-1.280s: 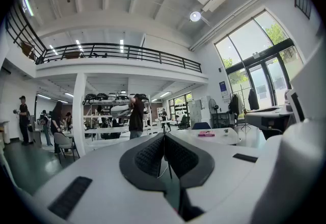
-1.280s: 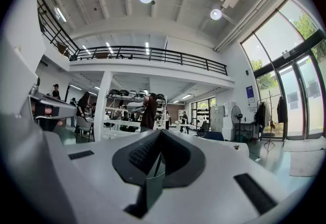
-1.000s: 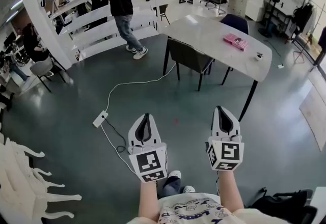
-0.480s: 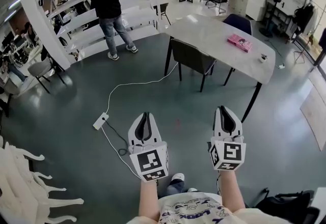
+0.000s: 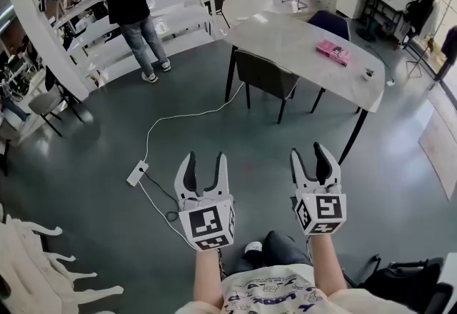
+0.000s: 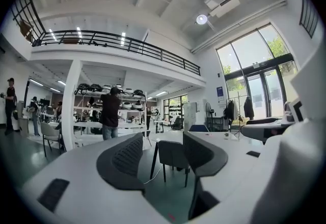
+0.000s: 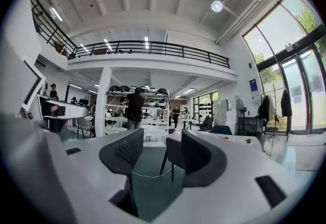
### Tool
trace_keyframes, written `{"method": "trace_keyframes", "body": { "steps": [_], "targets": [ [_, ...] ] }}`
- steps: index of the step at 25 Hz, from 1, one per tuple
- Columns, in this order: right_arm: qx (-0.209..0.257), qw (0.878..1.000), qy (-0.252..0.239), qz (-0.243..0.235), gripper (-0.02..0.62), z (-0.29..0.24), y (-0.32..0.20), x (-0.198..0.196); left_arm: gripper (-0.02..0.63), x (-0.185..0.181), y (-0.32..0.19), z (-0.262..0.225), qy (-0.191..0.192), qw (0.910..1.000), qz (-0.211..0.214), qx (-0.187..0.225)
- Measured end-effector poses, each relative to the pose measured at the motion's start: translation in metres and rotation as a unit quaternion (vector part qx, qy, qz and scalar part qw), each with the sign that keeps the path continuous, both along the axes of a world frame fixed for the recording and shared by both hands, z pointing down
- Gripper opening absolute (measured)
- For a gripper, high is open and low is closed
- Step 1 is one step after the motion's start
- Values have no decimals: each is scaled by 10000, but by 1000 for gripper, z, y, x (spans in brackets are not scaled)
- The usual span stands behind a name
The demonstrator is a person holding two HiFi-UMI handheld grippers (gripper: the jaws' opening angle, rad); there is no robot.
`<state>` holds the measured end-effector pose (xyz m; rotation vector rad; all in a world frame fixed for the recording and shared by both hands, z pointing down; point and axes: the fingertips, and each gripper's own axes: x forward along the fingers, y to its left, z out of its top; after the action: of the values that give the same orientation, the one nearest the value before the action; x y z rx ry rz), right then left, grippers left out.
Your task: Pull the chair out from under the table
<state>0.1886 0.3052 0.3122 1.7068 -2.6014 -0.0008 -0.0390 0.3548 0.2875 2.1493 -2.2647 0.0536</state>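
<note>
head view: the left claw (image 5: 204, 163) and right claw (image 5: 312, 155) are hovering side by side over the floor (image 5: 86, 134), both opening and gripping nothing. the chair (image 5: 265, 75) is sitting tucked under the white counter (image 5: 285, 38), well apart from them.

left gripper view: its pads (image 6: 125, 159) are standing apart, framing the distant chair.

right gripper view: its pads (image 7: 125, 154) are spreading too, with the chair's edge showing between them.

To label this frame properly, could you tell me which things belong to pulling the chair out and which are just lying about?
For the job: dark chair, table, left hand-held gripper and right hand-held gripper, both empty, jaws opening.
Lying about: pink box, power strip, white cable.
</note>
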Motion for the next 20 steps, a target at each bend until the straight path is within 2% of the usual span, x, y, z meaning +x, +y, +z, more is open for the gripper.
{"method": "trace_keyframes", "body": {
  "steps": [9, 15, 20],
  "targets": [
    [-159, 9998, 149, -49, 244, 17, -69, -11, 253, -13, -67, 20, -106, 9997, -24, -218],
    [-131, 9995, 144, -260, 245, 24, -153, -28, 253, -28, -142, 25, -244, 9991, -259, -225],
    [-91, 9983, 239, -533, 249, 22, -241, -37, 253, -34, -223, 26, -300, 9980, -478, -287]
  ]
}}
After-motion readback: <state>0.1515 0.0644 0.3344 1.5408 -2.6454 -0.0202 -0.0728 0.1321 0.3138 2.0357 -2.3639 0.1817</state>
